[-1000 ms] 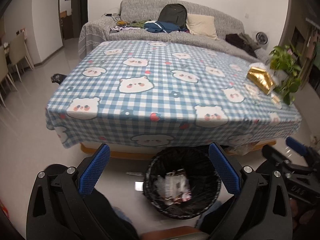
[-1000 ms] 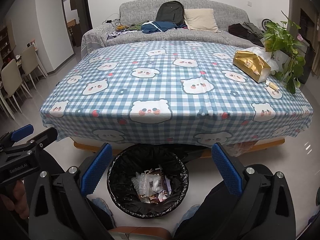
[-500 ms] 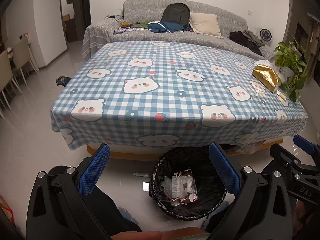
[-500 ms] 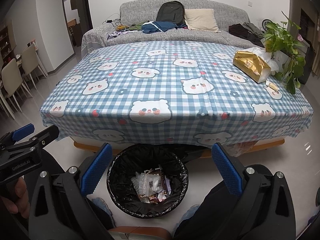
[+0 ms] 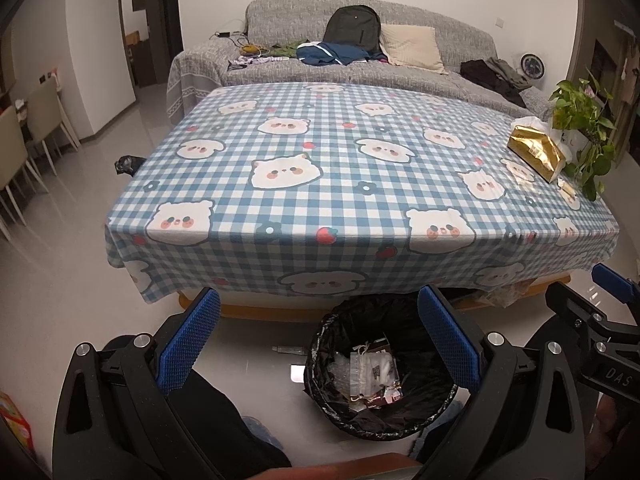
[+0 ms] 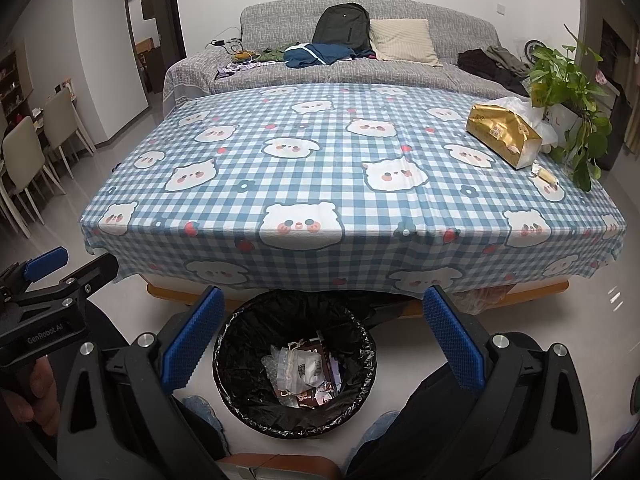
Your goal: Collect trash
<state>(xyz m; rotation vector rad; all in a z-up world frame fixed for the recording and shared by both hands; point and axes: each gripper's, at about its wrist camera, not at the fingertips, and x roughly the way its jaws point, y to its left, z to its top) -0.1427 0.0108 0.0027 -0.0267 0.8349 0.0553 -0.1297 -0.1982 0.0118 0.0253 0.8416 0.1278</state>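
Observation:
A black-lined trash bin stands on the floor in front of the table, holding clear bags and wrappers. My left gripper hangs open above and left of the bin, nothing between its blue pads. My right gripper is open right over the bin, also empty. A gold tissue pack and a small wrapped piece lie at the table's right edge. The other gripper shows at the edge of each view.
The table wears a blue checked cloth with animal faces. A potted plant stands at its right, a grey sofa with a backpack and clothes behind. Dining chairs are far left. A person's legs flank the bin.
The left wrist view has shifted right and steadied, so the bin and table sit further left and nearer centre. The right gripper has stayed still. Both stay open.

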